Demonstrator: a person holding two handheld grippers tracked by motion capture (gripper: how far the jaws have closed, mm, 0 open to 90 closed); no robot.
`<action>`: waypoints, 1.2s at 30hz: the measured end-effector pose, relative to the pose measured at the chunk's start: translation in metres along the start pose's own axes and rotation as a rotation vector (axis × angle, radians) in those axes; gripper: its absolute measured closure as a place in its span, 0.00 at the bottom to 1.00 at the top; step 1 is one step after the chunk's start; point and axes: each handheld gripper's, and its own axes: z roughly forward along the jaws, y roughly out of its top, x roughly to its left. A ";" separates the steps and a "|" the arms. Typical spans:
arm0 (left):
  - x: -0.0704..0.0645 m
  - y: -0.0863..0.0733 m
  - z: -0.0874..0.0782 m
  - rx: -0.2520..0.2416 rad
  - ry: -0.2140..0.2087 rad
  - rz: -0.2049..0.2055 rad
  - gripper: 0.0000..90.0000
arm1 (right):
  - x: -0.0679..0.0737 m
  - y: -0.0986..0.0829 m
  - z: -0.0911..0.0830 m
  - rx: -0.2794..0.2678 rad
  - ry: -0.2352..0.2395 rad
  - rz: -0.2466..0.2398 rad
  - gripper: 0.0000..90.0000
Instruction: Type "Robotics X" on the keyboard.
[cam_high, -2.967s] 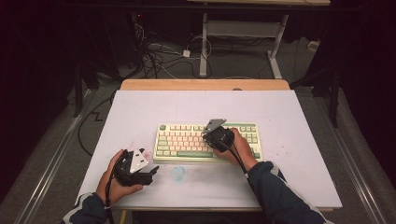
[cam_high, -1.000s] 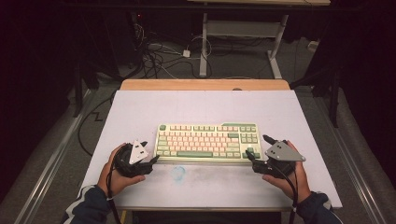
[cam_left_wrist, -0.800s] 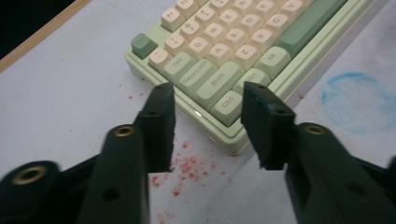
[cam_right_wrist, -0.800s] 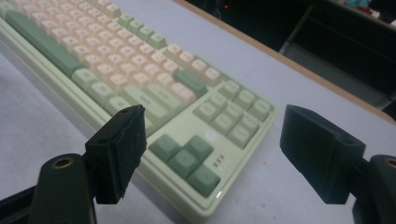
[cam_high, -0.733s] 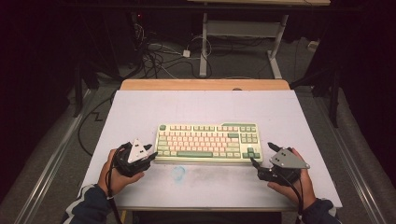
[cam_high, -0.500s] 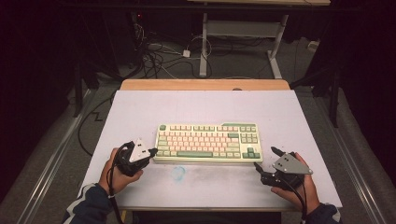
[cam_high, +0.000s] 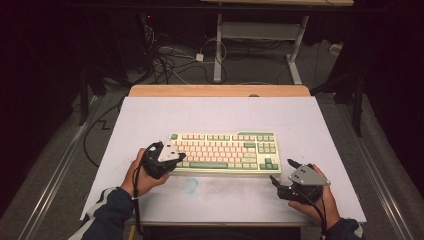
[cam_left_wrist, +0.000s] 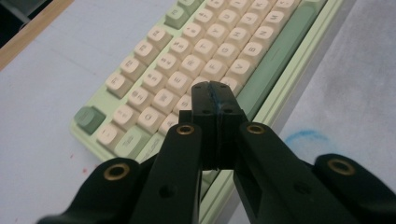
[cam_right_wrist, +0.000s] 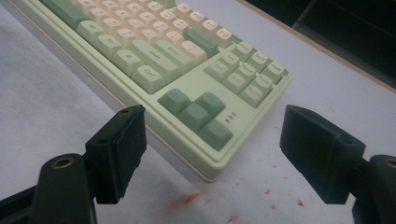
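Note:
A pale green keyboard (cam_high: 225, 150) with cream keys lies in the middle of the white table sheet (cam_high: 225, 115). My left gripper (cam_high: 176, 160) is shut with nothing in it, its tips over the keyboard's front left corner. In the left gripper view the closed jaws (cam_left_wrist: 215, 100) hover just above the cream letter keys (cam_left_wrist: 196, 51). My right gripper (cam_high: 282, 171) stands open just off the keyboard's front right corner, low over the sheet. In the right gripper view the jaws (cam_right_wrist: 215, 135) stand wide apart, framing the corner with the dark green arrow keys (cam_right_wrist: 196, 112).
A faint blue ring mark (cam_high: 190, 185) sits on the sheet in front of the keyboard. Small red stains (cam_right_wrist: 191, 198) dot the sheet near the right corner. A wooden strip (cam_high: 220, 90) edges the table's far side. Cables and desk legs lie on the floor beyond.
My right gripper left the keyboard's right half and moved right, then back toward the table's near edge. My left gripper slid right and forward to the keyboard's front left corner.

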 end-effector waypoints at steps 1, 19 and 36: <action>-0.002 0.000 0.003 0.009 -0.007 0.007 0.97 | 0.001 0.000 0.000 0.005 0.000 -0.004 0.26; -0.010 -0.002 0.038 0.094 -0.013 0.043 0.97 | 0.010 0.003 0.008 0.037 0.018 -0.043 0.27; -0.010 -0.007 0.051 0.126 -0.004 0.039 0.97 | 0.011 0.003 0.015 0.069 0.033 -0.067 0.27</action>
